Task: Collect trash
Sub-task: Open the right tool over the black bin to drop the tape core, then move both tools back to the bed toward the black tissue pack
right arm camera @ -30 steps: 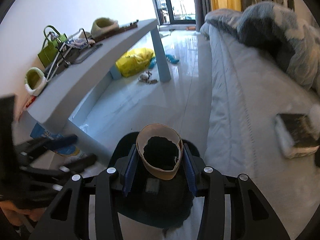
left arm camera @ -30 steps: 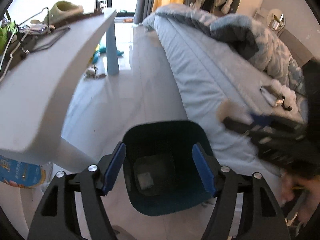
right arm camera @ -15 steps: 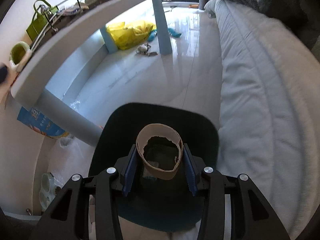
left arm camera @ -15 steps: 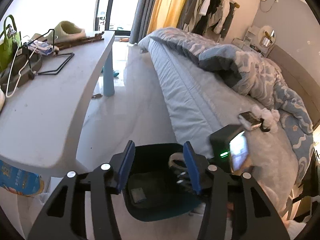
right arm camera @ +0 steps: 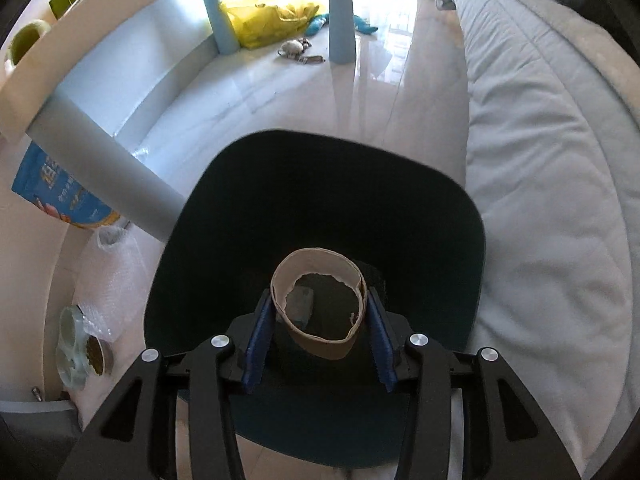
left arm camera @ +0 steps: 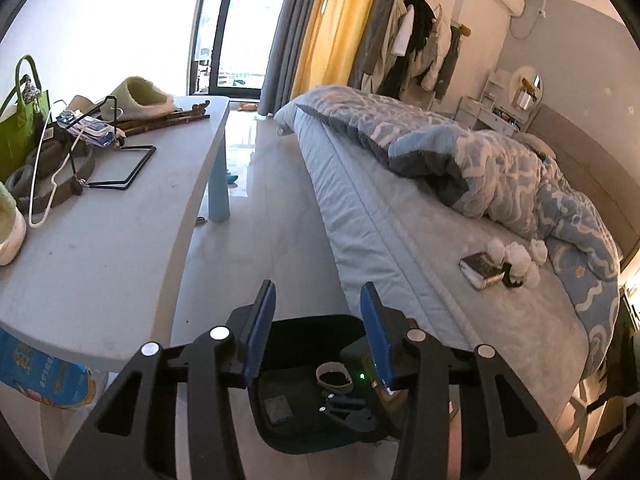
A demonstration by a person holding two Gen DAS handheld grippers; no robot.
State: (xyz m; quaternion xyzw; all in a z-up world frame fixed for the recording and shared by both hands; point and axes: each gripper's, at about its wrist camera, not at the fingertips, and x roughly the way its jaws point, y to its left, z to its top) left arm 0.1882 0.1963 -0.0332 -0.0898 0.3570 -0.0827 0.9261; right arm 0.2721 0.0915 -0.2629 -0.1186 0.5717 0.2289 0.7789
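A wide bed with a pale blue quilted cover (left arm camera: pixel 400 216) fills one side of the room, and a long light grey desk (left arm camera: pixel 112 216) runs along the other, cluttered at its far end with a green bag, slippers and wire hangers. Between them on the glossy floor stands the dark teal plastic trash bin (right arm camera: pixel 440 216), its mouth open; inside, 1 small flat grey scrap (left arm camera: pixel 279 409) lies on the bottom, so I would judge at least 1 piece already collected. The right tool (right arm camera: pixel 319 338) hangs directly over the bin's mouth with its blue pads pressed on either side of a brown cardboard tube with a torn rim (right arm camera: pixel 319 320), so this piece looks about to be let go and has not yet dropped. The left tool (left arm camera: pixel 320 332) holds nothing; its jaws are closing on empty air, above the near edge of the bin. Still left, by my reckoning: 3 crumpled white tissue balls (left arm camera: pixel 516 254) on the bed beside a small dark book (left arm camera: pixel 482 270), and a yellow plastic bag (right arm camera: pixel 272 20) on the floor under the desk.
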